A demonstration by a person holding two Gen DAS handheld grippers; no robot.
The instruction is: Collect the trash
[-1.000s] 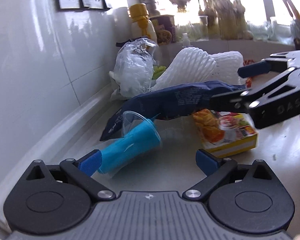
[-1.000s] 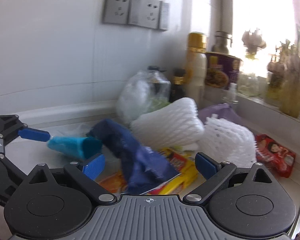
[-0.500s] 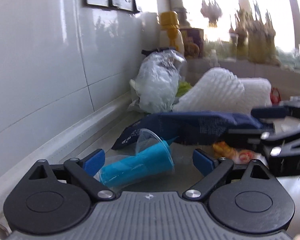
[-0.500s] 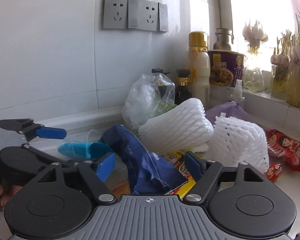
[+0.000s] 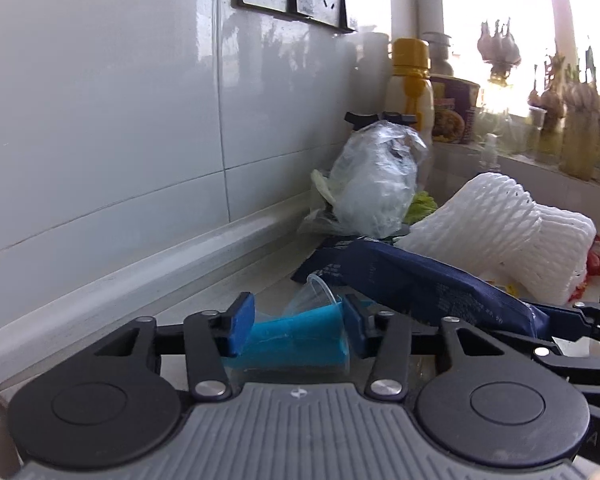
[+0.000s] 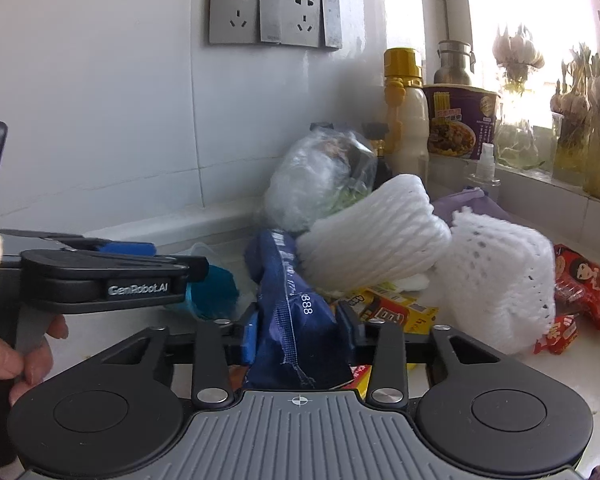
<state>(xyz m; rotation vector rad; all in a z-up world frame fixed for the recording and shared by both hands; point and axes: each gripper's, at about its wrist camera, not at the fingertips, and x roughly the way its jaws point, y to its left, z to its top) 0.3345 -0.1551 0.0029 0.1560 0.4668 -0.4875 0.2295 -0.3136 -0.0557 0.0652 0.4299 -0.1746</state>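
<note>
Gripping a blue cup point(image 5: 300, 340), left tool point(image 5: 296, 326) lies level.

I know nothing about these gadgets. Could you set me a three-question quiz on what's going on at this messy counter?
1. True or false: the left hand-held gripper is closed on the blue cup.
2. What does the right hand-held gripper clamp?
A. white foam net
B. dark blue bag
C. red wrapper
3. Fill in: behind the pile, on the tiled wall, hangs a row of grey ____.

Key
1. True: its pads press both sides of the cup.
2. B: the dark blue bag sits squeezed between its pads, while the foam net and red wrapper lie untouched.
3. Sockets.
</note>
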